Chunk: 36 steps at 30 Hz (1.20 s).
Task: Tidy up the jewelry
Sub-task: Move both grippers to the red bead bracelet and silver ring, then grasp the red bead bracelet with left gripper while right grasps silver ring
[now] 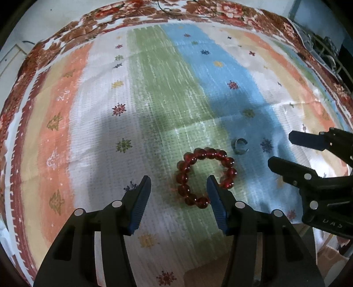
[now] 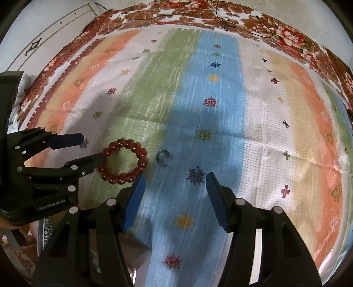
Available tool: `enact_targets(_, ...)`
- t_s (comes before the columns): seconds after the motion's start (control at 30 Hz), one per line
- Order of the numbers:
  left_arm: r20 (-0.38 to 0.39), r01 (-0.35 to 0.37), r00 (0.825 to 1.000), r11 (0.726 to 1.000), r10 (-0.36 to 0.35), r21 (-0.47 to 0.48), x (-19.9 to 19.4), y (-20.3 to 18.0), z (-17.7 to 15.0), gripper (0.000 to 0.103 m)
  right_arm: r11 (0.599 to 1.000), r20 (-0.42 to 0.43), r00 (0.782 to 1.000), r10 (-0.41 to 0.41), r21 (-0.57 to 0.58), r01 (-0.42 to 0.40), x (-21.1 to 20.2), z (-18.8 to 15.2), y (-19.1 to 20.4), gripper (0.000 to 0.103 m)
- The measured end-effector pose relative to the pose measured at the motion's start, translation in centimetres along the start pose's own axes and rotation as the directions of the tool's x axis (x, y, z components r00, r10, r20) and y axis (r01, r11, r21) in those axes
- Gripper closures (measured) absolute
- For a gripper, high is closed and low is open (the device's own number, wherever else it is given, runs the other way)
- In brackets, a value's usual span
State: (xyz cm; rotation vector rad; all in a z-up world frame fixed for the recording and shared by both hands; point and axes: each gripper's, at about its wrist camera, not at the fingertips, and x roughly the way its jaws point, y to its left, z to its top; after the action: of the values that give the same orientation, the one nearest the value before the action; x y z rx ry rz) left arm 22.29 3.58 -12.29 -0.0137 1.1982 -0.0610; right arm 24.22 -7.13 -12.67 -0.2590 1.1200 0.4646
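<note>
A red bead bracelet lies flat on the striped cloth. My left gripper is open just above it, its right finger over the bracelet's right side; nothing is held. A small silver open ring lies just beyond the bracelet to the right. In the right wrist view the bracelet is at the left and the ring lies ahead of my right gripper, which is open and empty. The left gripper shows there at the left; the right gripper shows at the right of the left wrist view.
The striped cloth with small flower prints covers the table, over a red floral cloth along the far edge. A dark wire rack stands at the far right. The near table edge is below the grippers.
</note>
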Motion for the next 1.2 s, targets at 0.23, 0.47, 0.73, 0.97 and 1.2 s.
enact_targets(0.23,-0.041,-0.018,0.999,0.999,0.019,0.028,1.5,0.0,0.2,0.064,1.0,-0.017,1.0,0.012,0.006,-0.012,1.0,0.6,0.2,0.045)
enact_targets(0.47,-0.074,-0.033,0.997,0.998,0.036,0.053,2.7,0.6,-0.1,0.089,1.0,-0.032,0.999,-0.002,-0.011,0.001,1.8,1.0,0.7,0.045)
enact_targets(0.73,-0.074,-0.036,0.996,0.999,0.039,0.036,2.5,1.9,-0.4,0.09,0.999,-0.043,0.999,-0.018,-0.037,0.016,3.0,1.5,1.2,0.045)
enact_targets(0.97,-0.07,-0.032,0.997,0.998,0.036,0.046,2.6,2.1,-0.2,0.09,0.999,-0.082,0.996,-0.032,-0.045,0.028,4.7,1.9,1.9,0.045)
enact_targets(1.2,-0.064,-0.037,0.997,0.998,0.04,0.054,2.5,1.8,-0.4,0.09,0.998,-0.095,0.994,-0.052,-0.051,0.048,5.6,2.1,2.0,0.061)
